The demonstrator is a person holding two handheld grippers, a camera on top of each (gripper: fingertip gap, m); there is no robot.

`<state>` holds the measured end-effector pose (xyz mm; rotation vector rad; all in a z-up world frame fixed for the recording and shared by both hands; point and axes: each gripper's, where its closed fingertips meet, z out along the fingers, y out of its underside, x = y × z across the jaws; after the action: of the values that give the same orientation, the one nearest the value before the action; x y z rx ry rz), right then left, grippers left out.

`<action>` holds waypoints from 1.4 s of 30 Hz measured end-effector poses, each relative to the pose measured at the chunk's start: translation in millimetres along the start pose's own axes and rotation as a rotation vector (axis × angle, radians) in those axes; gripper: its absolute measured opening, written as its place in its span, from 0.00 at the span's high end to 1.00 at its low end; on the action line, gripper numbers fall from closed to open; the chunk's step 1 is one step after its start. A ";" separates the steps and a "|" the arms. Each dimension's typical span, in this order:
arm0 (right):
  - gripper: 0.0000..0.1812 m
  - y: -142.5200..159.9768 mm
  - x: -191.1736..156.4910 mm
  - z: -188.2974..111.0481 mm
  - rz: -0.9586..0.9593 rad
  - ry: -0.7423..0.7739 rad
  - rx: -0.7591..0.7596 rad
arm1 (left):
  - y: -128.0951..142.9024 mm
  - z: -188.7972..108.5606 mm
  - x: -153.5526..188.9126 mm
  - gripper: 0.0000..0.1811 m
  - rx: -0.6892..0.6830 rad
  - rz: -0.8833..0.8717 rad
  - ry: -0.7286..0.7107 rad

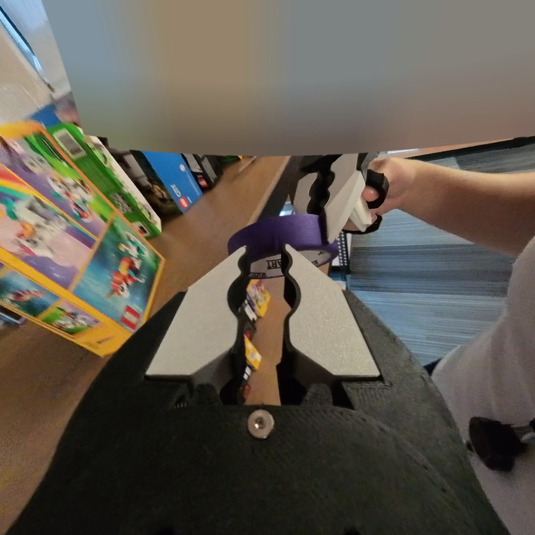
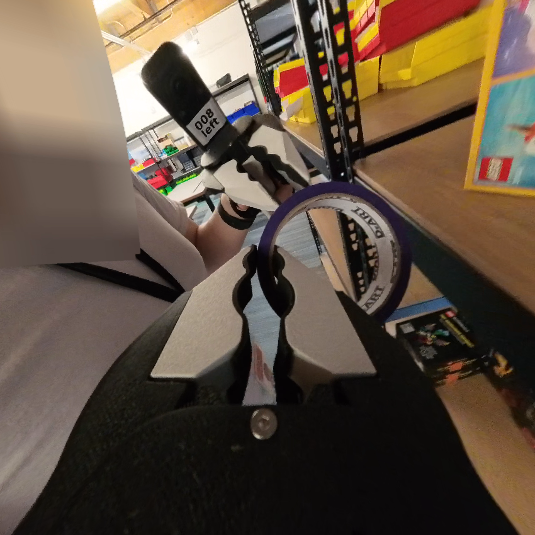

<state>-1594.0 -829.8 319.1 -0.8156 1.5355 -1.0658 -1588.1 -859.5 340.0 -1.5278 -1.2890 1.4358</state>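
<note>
A roll of purple tape [image 2: 341, 189] with a white core hangs in the air beside a wooden shelf. My right gripper [image 2: 265, 250] is shut on the roll's near rim, one finger inside the ring and one outside. In the left wrist view the roll [image 1: 275, 231] sits just past my left gripper [image 1: 265, 248], whose jaws stand open with the purple band across the gap between the tips. The right gripper [image 1: 320, 228] comes in there from the upper right, clamped on the roll's right side. In the right wrist view the left gripper [image 2: 291, 194] is open, with its tips at the roll's upper left edge.
Colourful toy boxes [image 1: 72, 231] and a blue box [image 1: 173, 179] stand on the wooden shelf [image 1: 202, 231] to the left. A black shelf upright [image 2: 333, 101], yellow and red bins [image 2: 405, 58], a yellow-framed box [image 2: 506, 115] and a black box [image 2: 434, 341] lie to the right. Blue carpet [image 1: 419, 275] is below. My right fingertips sit around 4 centimeters from my left ones.
</note>
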 end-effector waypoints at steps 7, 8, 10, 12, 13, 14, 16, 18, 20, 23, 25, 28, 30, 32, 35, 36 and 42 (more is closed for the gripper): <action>0.95 44.3 -18.9 -2.6 0.147 -0.039 -0.020 | 25.7 -6.2 34.7 0.97 -0.058 -0.053 -0.030; 0.95 52.3 -19.4 -5.3 0.169 -0.033 -0.030 | 25.3 -6.4 39.2 0.96 -0.054 -0.076 -0.050; 0.95 66.0 -27.4 -13.0 0.219 -0.058 -0.026 | 23.0 -5.5 55.2 0.92 -0.043 -0.128 -0.058; 0.95 80.2 -40.8 -22.8 0.283 -0.099 -0.018 | 21.3 -1.2 78.4 0.89 -0.035 -0.156 -0.045; 0.95 88.1 -48.6 -28.2 0.313 -0.117 -0.017 | 21.6 3.1 90.6 0.87 -0.038 -0.162 -0.045; 0.95 96.5 -57.2 -33.9 0.339 -0.132 -0.023 | 22.8 9.2 103.8 0.86 -0.049 -0.168 -0.040; 0.95 113.5 -77.1 -47.5 0.367 -0.160 -0.036 | 28.2 24.2 129.2 0.86 -0.093 -0.176 -0.038; 0.95 130.4 -94.3 -63.3 0.386 -0.169 -0.052 | 30.7 39.1 154.6 0.91 -0.116 -0.171 -0.024; 0.95 143.9 -107.3 -80.0 0.414 -0.170 -0.052 | 32.2 52.2 175.1 0.94 -0.144 -0.164 -0.014; 0.95 149.6 -121.3 -102.8 0.465 -0.189 -0.003 | 35.4 66.1 192.4 0.96 -0.214 -0.127 -0.027; 0.95 147.6 -128.0 -114.9 0.475 -0.208 0.028 | 33.0 72.5 197.3 0.97 -0.245 -0.112 -0.038; 0.95 151.7 -124.9 -125.6 0.458 -0.178 0.017 | 19.7 78.3 194.5 0.95 -0.233 -0.142 -0.079; 0.95 151.2 -122.4 -131.3 0.451 -0.178 0.032 | 8.3 80.4 195.6 0.91 -0.203 -0.181 -0.064; 0.95 149.1 -120.6 -137.0 0.457 -0.190 0.069 | 0.8 82.4 201.6 0.87 -0.190 -0.198 -0.014; 0.95 148.5 -118.4 -144.6 0.477 -0.207 0.120 | -1.7 87.1 210.9 0.85 -0.233 -0.144 0.046; 0.95 148.4 -119.3 -147.1 0.480 -0.220 0.136 | -1.6 88.9 213.1 0.85 -0.252 -0.115 0.056; 0.96 150.3 -124.0 -160.8 0.490 -0.264 0.158 | -2.2 100.7 224.2 0.86 -0.305 -0.063 0.114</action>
<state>-1719.2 -627.5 234.1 -0.4174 1.3138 -0.6767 -1707.3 -662.4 254.3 -1.7205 -1.5238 1.1329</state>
